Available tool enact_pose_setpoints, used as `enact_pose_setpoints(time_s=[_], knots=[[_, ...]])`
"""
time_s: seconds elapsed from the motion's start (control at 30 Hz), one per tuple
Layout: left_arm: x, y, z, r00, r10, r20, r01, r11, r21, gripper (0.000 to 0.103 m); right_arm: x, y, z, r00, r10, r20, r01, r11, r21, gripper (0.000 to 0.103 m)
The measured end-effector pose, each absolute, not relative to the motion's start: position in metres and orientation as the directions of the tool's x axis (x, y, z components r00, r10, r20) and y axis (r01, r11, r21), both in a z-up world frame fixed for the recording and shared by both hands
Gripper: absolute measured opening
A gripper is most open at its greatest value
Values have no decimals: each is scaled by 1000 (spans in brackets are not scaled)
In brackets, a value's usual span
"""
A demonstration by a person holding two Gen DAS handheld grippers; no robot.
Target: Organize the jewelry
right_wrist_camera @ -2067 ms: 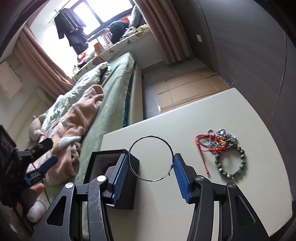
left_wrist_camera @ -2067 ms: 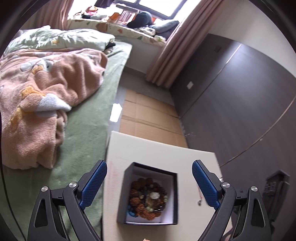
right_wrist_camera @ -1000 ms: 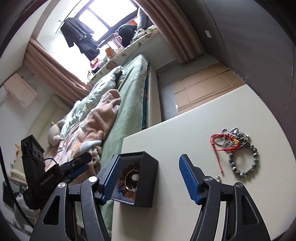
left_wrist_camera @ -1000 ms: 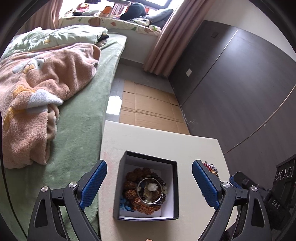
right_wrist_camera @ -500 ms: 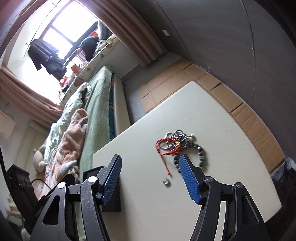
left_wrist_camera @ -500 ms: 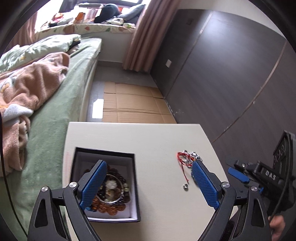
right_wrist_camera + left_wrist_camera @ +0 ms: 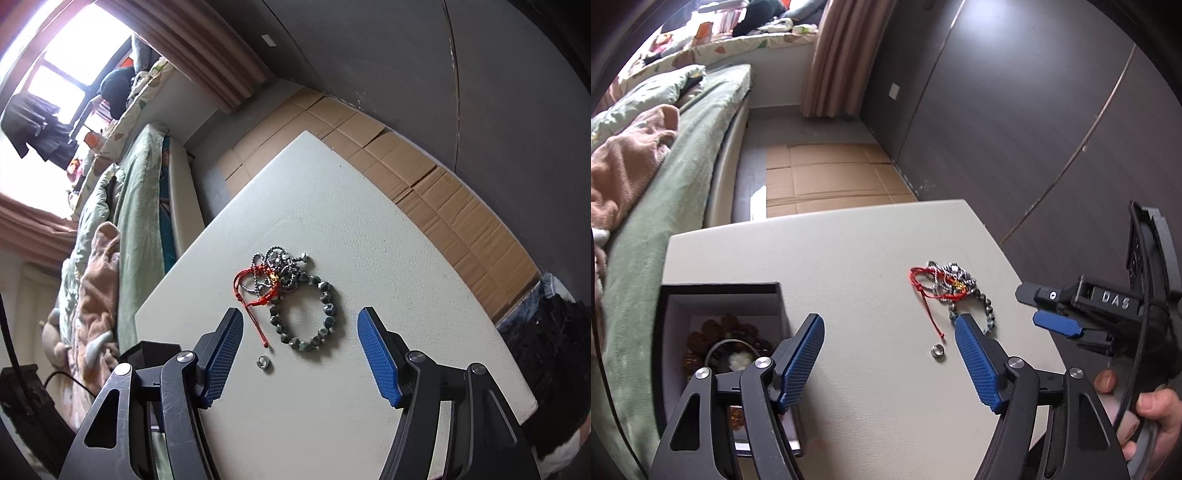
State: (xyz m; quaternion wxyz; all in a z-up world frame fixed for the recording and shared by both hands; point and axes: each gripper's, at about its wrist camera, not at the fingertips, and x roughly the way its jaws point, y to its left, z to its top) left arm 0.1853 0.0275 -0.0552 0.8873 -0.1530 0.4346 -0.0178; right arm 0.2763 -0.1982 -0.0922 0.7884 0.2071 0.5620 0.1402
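Observation:
A black box [image 7: 670,306] holding bead bracelets and a thin metal hoop [image 7: 729,345] sits at the table's left; its corner shows in the right wrist view [image 7: 149,350]. A jewelry pile lies on the white table [image 7: 849,251]: a red cord bracelet [image 7: 925,282] [image 7: 247,291], a silver ball chain [image 7: 951,278] [image 7: 275,264], a green bead bracelet [image 7: 327,317] [image 7: 988,314] and a small silver ring [image 7: 938,350] [image 7: 263,361]. My left gripper [image 7: 890,336] is open and empty over the ring. My right gripper [image 7: 299,332] [image 7: 1056,323] is open and empty, just short of the bead bracelet.
A bed with a green cover [image 7: 672,177] and a pink blanket [image 7: 624,166] runs along the table's left side. Flattened cardboard [image 7: 820,173] lies on the floor beyond the table. A dark wall [image 7: 1015,110] stands to the right.
The right gripper dropped the thin hoop into the box, then swung right over the jewelry pile. The left gripper turned right from the box toward the ring and pile.

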Motion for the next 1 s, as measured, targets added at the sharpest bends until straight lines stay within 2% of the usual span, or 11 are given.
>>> enact_pose_setpoints(time_s=[0.1,0.3,0.5,0.6,0.67,0.73,0.77,0.8,1.0], knots=[[191,17,-63,601,-179,-779,-77,957,-280,73,281,-205,-96,315,479,-819,35,857,515,65],[202,-13,-84,550,-193,-813,-23,969,-245,62,286,-212,-100,291,500,-816,51,843,535,65],[211,-34,-102,513,-173,-841,24,982,-188,60,289,-219,-98,292,508,-811,58,836,545,65],[213,-38,-112,483,-169,-859,33,984,-175,45,291,-220,-98,284,514,-809,55,834,549,65],[213,-42,-116,473,-159,-867,44,987,-156,42,292,-219,-98,280,517,-809,49,834,550,65],[212,-48,-116,483,-119,-867,59,993,-103,28,292,-216,-97,276,520,-808,39,834,550,65],[212,-47,-115,483,-119,-867,55,993,-105,18,292,-215,-97,273,521,-809,33,835,549,65],[212,-44,-115,480,-131,-867,45,991,-125,12,292,-213,-97,272,520,-810,28,837,547,65],[211,-23,-99,518,-165,-839,-5,981,-196,12,293,-208,-101,265,482,-835,6,865,502,65]])
